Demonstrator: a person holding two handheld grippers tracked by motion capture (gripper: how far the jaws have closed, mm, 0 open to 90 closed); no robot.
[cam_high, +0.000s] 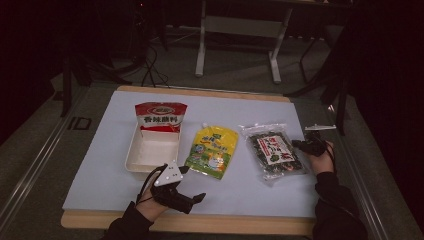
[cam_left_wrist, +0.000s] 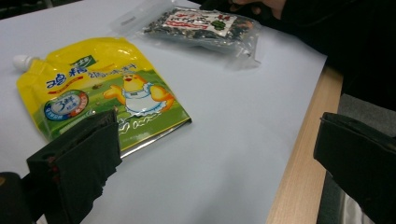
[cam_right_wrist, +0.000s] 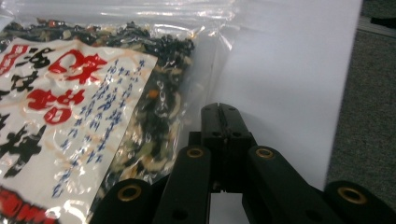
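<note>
A clear bag of dark dried flakes (cam_high: 272, 150) (cam_left_wrist: 201, 23) (cam_right_wrist: 93, 93) with a white and red label lies flat at the right of the pale mat. My right gripper (cam_high: 301, 145) (cam_right_wrist: 226, 109) is shut, its tips low on the mat against the bag's clear right edge; I see nothing between the jaws. A yellow spouted pouch (cam_high: 212, 150) (cam_left_wrist: 102, 88) with a chicken picture lies in the middle. My left gripper (cam_high: 195, 182) (cam_left_wrist: 219, 121) hovers near the front edge, just in front of the pouch. It stands open, jaws wide apart with bare mat between them.
A white tray (cam_high: 131, 155) sits at the left with a red and white bag (cam_high: 160, 117) leaning at its far end. The pale mat (cam_high: 100, 170) covers a wooden tabletop (cam_high: 225, 224) (cam_left_wrist: 299, 163). Dark floor, cables and table legs lie beyond.
</note>
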